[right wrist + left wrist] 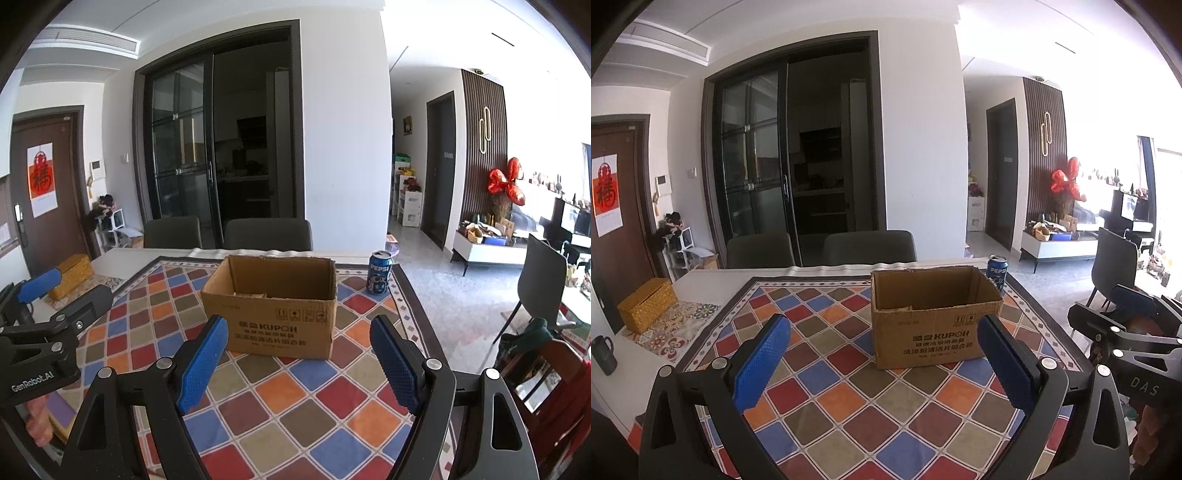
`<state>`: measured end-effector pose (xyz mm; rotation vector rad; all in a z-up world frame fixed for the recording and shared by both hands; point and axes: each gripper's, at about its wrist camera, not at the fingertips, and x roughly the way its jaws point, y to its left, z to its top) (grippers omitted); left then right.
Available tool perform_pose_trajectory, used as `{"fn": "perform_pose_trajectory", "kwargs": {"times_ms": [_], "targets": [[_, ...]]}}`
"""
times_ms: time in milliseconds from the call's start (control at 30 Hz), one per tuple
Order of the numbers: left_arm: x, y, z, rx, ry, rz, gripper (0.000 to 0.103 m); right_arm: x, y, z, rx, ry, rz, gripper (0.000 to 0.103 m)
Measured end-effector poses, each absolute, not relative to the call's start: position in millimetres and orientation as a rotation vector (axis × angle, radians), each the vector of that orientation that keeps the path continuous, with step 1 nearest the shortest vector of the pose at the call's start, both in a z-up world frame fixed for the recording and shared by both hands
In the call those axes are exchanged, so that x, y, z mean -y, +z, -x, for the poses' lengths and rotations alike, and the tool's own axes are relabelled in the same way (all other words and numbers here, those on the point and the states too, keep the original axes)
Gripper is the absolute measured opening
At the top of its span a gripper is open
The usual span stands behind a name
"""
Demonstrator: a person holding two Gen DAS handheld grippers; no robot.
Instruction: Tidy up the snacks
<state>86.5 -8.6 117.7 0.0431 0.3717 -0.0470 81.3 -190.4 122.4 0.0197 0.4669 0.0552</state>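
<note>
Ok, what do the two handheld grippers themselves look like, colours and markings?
Both match: left gripper and right gripper have black triangular frames with silver rivets and blue textured finger pads. White lettering reads GenRobot.AI on the left body, DAS on the right.

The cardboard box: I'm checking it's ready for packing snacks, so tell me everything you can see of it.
The cardboard box is plain brown corrugated card, upright with its top open, and printed KUPOH with Chinese text and handling symbols on the near face. It rests on the checked tablecloth, apart from the Pepsi can. No snacks show inside. Neither gripper touches it.
</note>
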Motion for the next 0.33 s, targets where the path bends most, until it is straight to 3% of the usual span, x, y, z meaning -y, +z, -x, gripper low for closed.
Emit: {"fn": "perform_pose_trajectory", "kwargs": {"times_ms": [333], "targets": [[6.9,115.5,-88.7,-0.383,-0.051,-0.034,0.103,190.2,122.1,-81.3,-0.471,0.056,-0.02,0.08]]}}
